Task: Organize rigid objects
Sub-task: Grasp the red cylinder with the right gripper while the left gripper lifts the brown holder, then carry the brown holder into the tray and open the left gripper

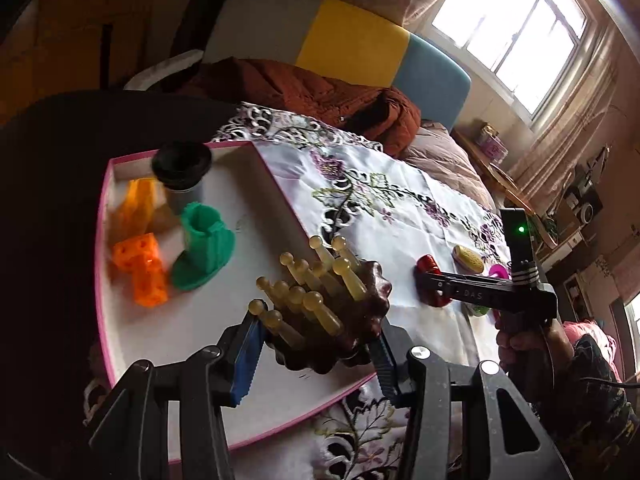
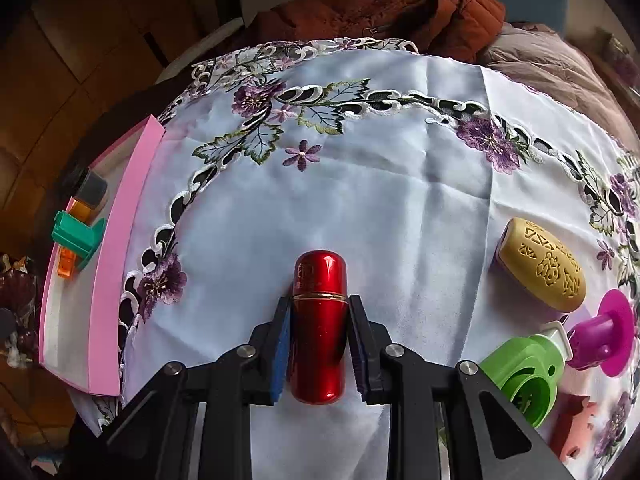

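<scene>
My left gripper (image 1: 316,356) is shut on a dark brown scalloped holder (image 1: 356,320) full of tan pegs (image 1: 308,288), held just above the near part of the pink-rimmed white tray (image 1: 160,340). In the tray stand a green boot (image 1: 204,248), orange holed blocks (image 1: 140,272) and a black-lidded grey cup (image 1: 182,176). My right gripper (image 2: 320,344) is shut on a red metal capsule (image 2: 318,320) that lies on the embroidered white cloth (image 2: 380,200). The capsule also shows in the left wrist view (image 1: 430,280).
On the cloth at the right lie a tan carved oval (image 2: 544,268), a magenta piece (image 2: 604,332), a green and white ring part (image 2: 524,376) and a pink flat piece (image 2: 576,428). The pink tray (image 2: 120,248) stands at the left. A bed with a brown quilt (image 1: 312,92) lies behind.
</scene>
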Demonstrator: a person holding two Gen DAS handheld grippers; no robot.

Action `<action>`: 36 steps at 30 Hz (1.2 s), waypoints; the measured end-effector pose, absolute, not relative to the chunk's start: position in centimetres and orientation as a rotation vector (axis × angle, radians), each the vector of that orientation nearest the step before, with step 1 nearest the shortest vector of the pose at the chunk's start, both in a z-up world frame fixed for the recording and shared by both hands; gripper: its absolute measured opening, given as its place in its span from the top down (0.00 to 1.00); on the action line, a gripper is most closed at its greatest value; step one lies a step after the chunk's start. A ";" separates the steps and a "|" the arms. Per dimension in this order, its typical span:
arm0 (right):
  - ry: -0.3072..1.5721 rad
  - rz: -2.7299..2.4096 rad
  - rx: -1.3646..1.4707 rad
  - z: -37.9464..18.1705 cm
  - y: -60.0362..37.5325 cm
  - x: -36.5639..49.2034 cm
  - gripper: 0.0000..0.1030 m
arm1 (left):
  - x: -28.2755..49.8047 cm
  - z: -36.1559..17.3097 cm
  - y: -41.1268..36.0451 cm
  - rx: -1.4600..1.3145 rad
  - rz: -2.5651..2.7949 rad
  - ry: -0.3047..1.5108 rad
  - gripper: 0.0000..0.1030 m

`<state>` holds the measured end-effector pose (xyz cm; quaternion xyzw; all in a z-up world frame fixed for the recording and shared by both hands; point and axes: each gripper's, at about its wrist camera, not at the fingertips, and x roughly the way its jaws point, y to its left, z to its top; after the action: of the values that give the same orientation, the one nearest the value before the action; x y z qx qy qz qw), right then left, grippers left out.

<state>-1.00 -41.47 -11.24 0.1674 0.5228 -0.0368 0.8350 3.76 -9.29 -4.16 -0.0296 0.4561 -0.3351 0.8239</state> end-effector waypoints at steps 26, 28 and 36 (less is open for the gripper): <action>1.090 -0.083 0.276 -11.2 -40.7 -1.1 0.73 | 7.8 -9.4 -4.4 -0.038 -0.506 1.121 0.52; 1.089 -0.083 0.272 -11.2 -40.7 -1.0 0.73 | 8.5 -9.7 -4.8 -0.032 -0.498 1.115 0.52; 1.088 -0.084 0.262 -11.2 -40.6 -0.9 0.73 | 10.3 -10.4 -6.0 0.019 -0.459 1.089 0.56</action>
<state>-0.94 -40.63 -11.18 0.1242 0.5157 -0.0399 0.8468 10.30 -5.99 -10.44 0.0088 0.5136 -0.2163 0.8303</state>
